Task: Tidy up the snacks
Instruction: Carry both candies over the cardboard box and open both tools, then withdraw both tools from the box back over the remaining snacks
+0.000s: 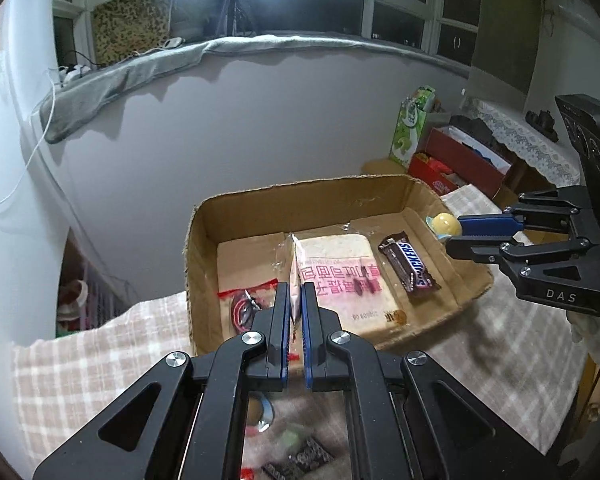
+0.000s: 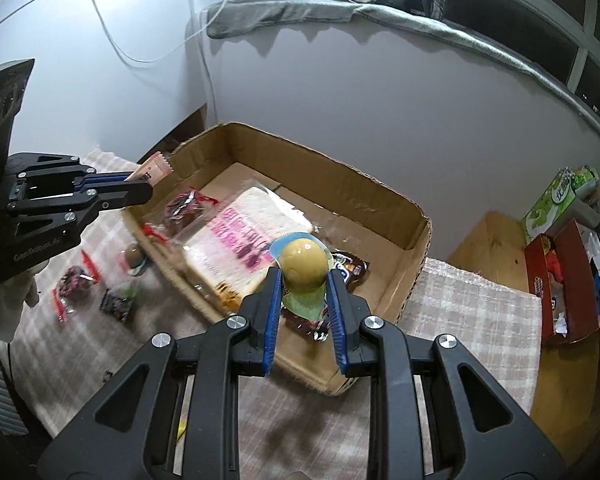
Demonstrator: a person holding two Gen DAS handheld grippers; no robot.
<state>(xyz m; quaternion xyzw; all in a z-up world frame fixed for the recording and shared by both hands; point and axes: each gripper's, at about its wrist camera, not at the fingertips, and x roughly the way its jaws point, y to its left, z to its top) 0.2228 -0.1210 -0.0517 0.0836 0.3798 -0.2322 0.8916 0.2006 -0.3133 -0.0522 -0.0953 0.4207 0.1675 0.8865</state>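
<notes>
An open cardboard box (image 1: 204,264) stands on the checked cloth. In it lie a bagged bread slice (image 1: 340,276), a Snickers bar (image 1: 408,268) and a red-wrapped snack (image 1: 244,304). My left gripper (image 1: 295,288) is shut on a thin pink-and-white packet (image 1: 296,260), held edge-on above the box's near side. To the right, my right gripper (image 1: 454,234) hangs over the box's right wall. In the right wrist view my right gripper (image 2: 304,276) is shut on a wrapped yellow egg-shaped snack (image 2: 304,264). My left gripper (image 2: 142,184) holds its packet (image 2: 156,168) at the left.
Several small wrapped snacks (image 2: 74,284) and a brown egg-shaped one (image 2: 134,256) lie on the checked cloth (image 2: 460,312) left of the box (image 2: 416,248). A red box of items (image 2: 568,280) and a green carton (image 2: 556,200) sit beyond the table's right edge. A wall rises behind.
</notes>
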